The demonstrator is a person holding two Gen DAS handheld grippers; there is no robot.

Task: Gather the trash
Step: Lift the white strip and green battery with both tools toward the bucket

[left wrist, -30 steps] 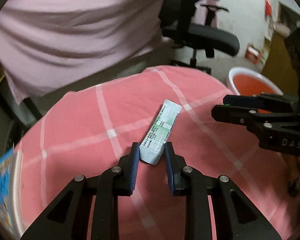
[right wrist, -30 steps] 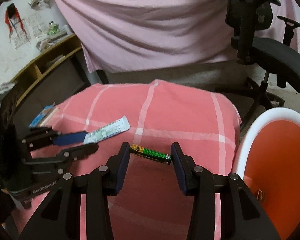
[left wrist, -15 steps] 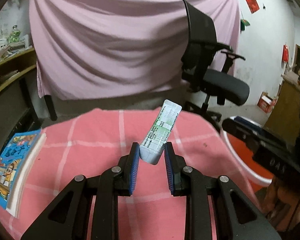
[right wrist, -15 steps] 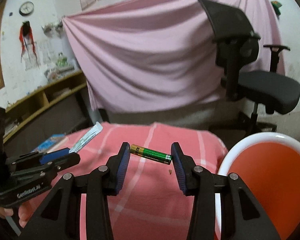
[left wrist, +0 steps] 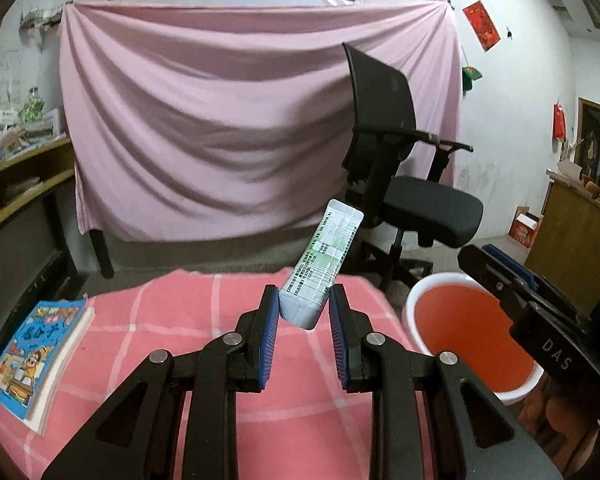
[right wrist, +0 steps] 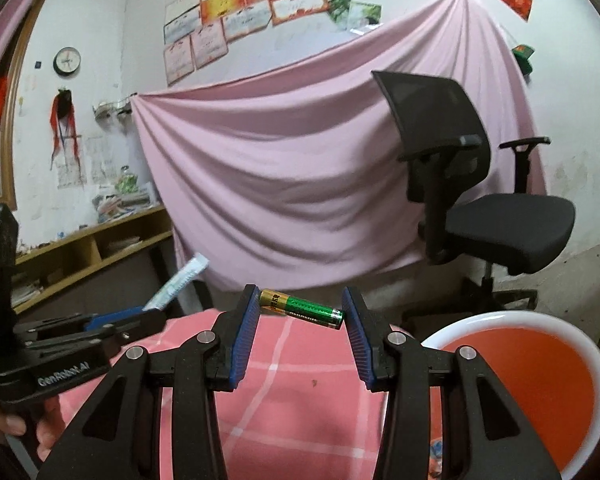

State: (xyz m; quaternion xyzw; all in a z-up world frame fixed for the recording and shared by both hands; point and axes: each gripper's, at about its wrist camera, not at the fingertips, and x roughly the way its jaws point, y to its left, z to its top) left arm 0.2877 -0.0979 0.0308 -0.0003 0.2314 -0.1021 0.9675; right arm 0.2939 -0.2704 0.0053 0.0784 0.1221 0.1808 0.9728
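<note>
One tube (left wrist: 320,270), one battery (right wrist: 302,308) (green), one bin (right wrist: 580,344)

A lived-in home room: pink sheet (left wrist: 236,120) over the wall, certificates (right wrist: 236,20), clock (right wrist: 67,61), office chair (left wrist: 404,184), cluttered shelves (right wrist: 100,248).

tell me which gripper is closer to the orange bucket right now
Right. The right gripper, holding the battery, sits just beside the orange bucket. The left gripper, holding the wrapper, is farther, over the pink cloth.

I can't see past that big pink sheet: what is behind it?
The pink sheet hangs over the wall and drapes to the floor. Only a dark post shows at its lower left corner; everything else behind is covered.
</note>
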